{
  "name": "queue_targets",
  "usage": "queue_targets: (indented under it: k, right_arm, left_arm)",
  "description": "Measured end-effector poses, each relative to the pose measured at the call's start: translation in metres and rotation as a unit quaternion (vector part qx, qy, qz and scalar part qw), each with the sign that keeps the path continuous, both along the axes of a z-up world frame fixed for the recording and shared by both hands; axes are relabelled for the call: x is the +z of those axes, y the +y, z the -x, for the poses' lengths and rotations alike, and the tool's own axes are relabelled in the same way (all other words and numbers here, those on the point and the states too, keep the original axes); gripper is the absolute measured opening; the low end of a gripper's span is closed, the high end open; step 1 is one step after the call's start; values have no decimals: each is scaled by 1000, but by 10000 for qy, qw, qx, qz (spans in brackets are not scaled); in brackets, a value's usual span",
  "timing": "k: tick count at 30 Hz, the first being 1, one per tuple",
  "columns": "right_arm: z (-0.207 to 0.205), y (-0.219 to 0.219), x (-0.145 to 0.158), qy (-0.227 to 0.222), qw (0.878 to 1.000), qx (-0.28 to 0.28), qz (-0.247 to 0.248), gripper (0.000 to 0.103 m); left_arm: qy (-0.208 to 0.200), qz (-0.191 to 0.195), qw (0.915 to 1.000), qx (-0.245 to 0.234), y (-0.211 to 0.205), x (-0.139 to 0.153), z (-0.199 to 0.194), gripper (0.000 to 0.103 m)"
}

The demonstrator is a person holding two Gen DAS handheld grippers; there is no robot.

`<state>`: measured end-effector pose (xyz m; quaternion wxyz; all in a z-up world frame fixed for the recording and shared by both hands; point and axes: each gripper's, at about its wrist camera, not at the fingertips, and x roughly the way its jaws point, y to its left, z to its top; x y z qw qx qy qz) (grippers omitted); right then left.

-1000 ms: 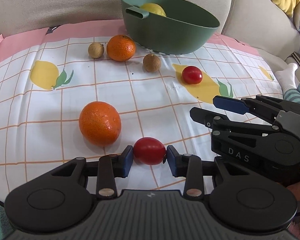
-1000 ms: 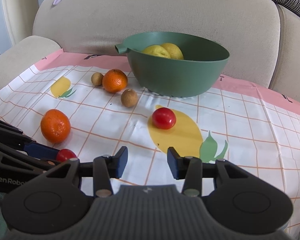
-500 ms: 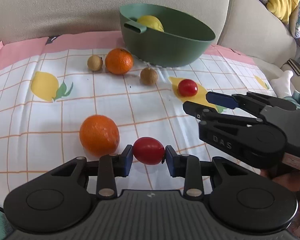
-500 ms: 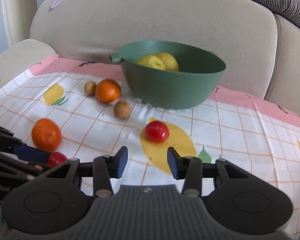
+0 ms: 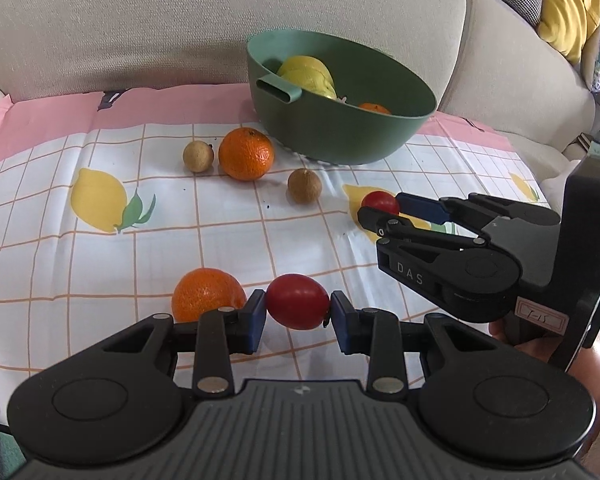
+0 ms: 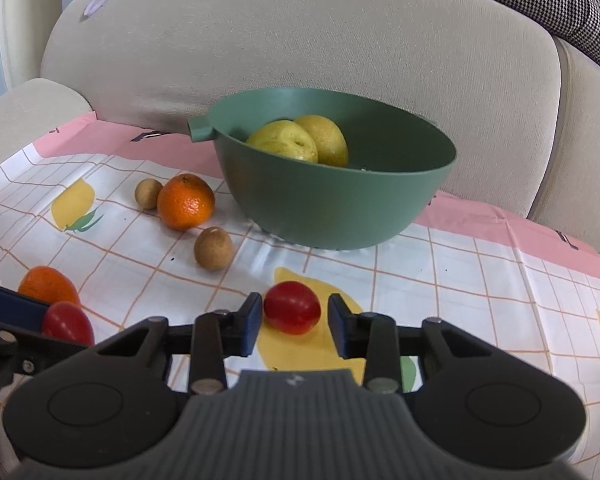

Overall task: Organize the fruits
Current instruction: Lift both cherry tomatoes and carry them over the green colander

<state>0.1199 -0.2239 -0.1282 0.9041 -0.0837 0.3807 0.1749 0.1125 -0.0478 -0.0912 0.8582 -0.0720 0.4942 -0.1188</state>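
Red, glossy, egg-shaped cherry tomato [image 5: 297, 306] is pinched between the blue pads of the left gripper [image 5: 297, 312], both pads touching its ends, long axis running pad to pad. It looks lifted just clear of the checked, lemon-print cloth [image 5: 100, 240].

Second red cherry tomato [image 6: 292, 307] sits on the cloth on a yellow lemon print, directly between the fingers of the right gripper [image 6: 294, 318]. Those jaws are closing; a thin gap shows on each side, so no contact yet. Its long axis lies roughly across the gap, slightly skewed. The tomato is a touch far of the pad centres, so I'd expect the grip to land on its near half.

Target, I'd say: the green plastic bowl [image 6: 380, 216] with a side spout, far centre against the beige sofa back [image 6: 300, 40], already holding two yellow lemons [image 6: 300, 142]. The right gripper is the nearer one to the bowl; the left sits near-left of it.

On the cloth: a near orange mandarin [image 5: 206, 294] just left of the held tomato, a far mandarin [image 5: 246, 153] by the bowl, and two tan longans [image 5: 198, 156] [image 5: 304, 186].
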Motion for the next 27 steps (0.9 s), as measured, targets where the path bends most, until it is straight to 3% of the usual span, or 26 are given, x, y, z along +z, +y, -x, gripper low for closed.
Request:
queue_targets:
  k: [11,27]
  right_arm:
    - [5,0,8,-25,10000,4,5,28]
    - [23,-3,82,-573,9976,182,-347,28]
  left_arm:
    - [-147,35,9998,117,6,14,1,39]
    - [-797,-38,9966,180,3,76,-25,39]
